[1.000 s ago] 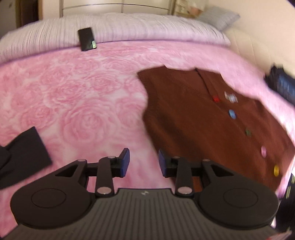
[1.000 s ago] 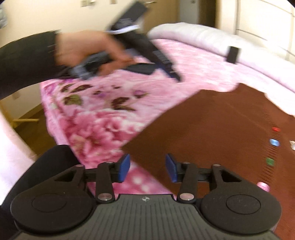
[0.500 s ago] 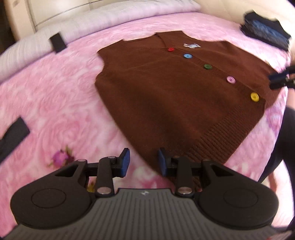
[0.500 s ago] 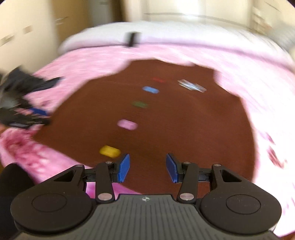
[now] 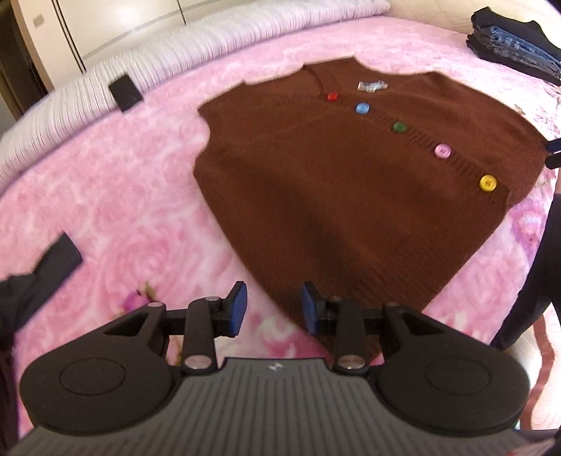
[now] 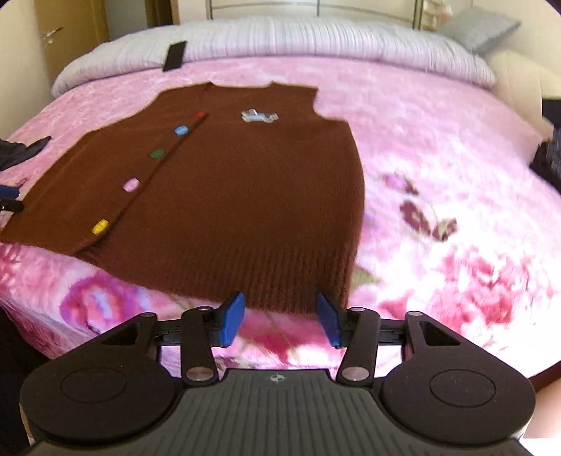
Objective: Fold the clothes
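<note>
2 grippers, left (image 5: 272,308) and right (image 6: 279,319), were held agape, empty, at hem. Vest (image 6: 217,196) was spread flat on bed (image 6: 438,168); no fold seen.

pink floral blanket (image 5: 122,196) covers the bed | white ribbed bedding (image 6: 315,38) along the bed's head edge | small black rectangle (image 5: 125,92) on the seam between blanket and white bedding, near the head edge | grey pillow (image 6: 480,28) at a head corner | wooden door (image 6: 66,38) beyond the other head corner
</note>
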### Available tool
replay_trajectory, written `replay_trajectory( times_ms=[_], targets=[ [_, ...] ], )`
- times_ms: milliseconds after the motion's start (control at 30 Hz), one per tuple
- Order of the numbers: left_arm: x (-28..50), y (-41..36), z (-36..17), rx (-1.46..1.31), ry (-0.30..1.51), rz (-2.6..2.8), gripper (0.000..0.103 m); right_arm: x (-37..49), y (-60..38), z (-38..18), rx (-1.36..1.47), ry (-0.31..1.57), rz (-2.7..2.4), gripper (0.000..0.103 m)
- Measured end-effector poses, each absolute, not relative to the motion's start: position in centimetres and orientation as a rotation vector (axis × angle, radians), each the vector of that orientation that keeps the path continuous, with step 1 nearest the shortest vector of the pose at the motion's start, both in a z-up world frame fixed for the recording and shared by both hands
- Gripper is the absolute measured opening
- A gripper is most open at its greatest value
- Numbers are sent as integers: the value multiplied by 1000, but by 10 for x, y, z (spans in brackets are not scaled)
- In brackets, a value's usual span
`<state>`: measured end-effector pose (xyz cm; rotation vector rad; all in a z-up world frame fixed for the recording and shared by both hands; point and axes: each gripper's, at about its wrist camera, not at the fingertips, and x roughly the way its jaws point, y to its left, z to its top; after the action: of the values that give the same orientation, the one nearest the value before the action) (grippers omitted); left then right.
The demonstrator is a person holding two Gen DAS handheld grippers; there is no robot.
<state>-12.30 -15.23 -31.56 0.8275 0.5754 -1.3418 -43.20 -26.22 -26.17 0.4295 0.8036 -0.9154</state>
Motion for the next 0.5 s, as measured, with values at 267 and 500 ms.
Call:
replay_trajectory(
  times_ms=[267, 500],
  targets=[
    [-147, -148, -303, 834, 525, -1357, 29, -416, -263, -260, 403, 818, -899, 64],
    [-158, -144, -319, 848, 551, -1356, 30, -408, -261, -257, 407, 810, -886, 72]
  ],
)
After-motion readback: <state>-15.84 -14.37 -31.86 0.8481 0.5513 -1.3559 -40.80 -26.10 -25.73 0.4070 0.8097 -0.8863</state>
